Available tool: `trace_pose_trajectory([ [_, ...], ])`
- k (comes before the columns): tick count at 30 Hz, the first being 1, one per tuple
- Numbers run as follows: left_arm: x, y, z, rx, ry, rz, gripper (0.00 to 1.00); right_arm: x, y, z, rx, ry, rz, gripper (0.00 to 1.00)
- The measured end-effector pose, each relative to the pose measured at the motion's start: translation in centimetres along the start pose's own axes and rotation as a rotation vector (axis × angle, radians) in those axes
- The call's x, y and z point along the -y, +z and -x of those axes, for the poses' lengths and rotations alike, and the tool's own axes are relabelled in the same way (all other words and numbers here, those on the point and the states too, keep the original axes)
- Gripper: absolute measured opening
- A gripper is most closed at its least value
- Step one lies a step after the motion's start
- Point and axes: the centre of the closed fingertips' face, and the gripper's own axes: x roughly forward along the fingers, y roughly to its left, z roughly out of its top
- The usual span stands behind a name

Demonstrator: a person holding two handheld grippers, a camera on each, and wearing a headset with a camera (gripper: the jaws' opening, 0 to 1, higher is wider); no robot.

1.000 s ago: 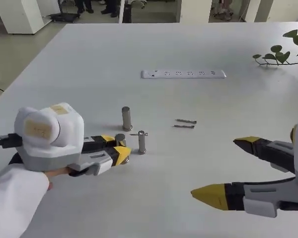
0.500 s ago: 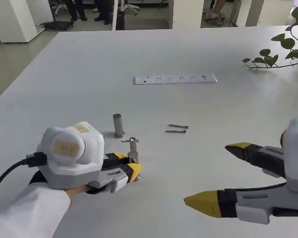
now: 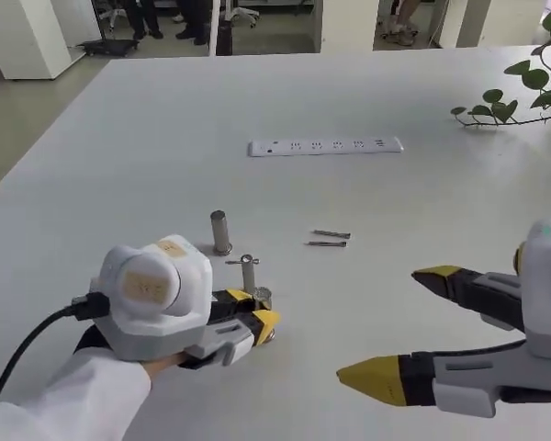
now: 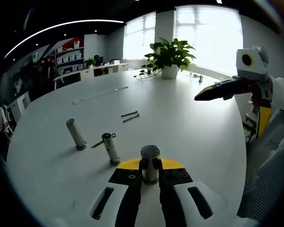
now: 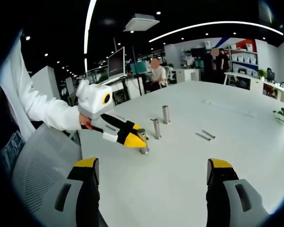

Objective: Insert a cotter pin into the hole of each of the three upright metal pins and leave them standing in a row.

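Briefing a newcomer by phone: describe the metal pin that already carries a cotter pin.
On the white table, look nearer than the power strip to three upright metal pins. Take the middle pin, between the bare pin behind and the gripped pin in the left gripper. It alone has a cotter pin poking sideways through its top.

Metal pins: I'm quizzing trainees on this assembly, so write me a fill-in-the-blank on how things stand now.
The left gripper is shut on a metal pin; the right gripper is ___.
Loose cotter pins lying on the table number ___.
The cotter-fitted pin stands ___ the bare pin and the held one.
Missing: open; two; between.
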Motion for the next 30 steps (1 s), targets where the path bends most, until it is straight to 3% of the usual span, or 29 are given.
trace_pose_trajectory([
  [6,0.4,-0.5,-0.1,-0.007,0.005,-0.013,0.11,-0.2,0.0,0.0,0.000,0.002,0.004,0.92],
  [11,0.4,-0.6,0.2,-0.004,0.007,0.007,0.11,-0.2,-0.1,0.0,-0.003,0.003,0.003,0.92],
  [13,0.3,-0.6,0.2,0.006,0.014,0.045,0.11,-0.2,-0.1,0.0,-0.006,0.003,0.005,0.92],
  [17,0.5,-0.6,0.2,0.006,0.010,0.014,0.12,-0.3,-0.1,-0.2,-0.005,0.005,0.006,0.92],
  [24,0.4,-0.2,0.7,0.007,0.005,0.031,0.12,-0.4,-0.1,-0.2,-0.007,0.010,0.006,0.92],
  [26,0.6,0.1,1.1,0.015,-0.018,0.023,0.16,-0.4,-0.1,-0.2,-0.007,0.009,0.005,0.92],
  [29,0.9,0.1,1.8,0.013,-0.063,0.040,0.30,-0.4,-0.1,-0.1,-0.009,0.008,0.004,0.92],
  [30,1.0,-0.1,2.2,0.005,-0.077,0.077,0.35,-0.4,-0.1,-0.2,-0.010,0.007,0.005,0.92],
])
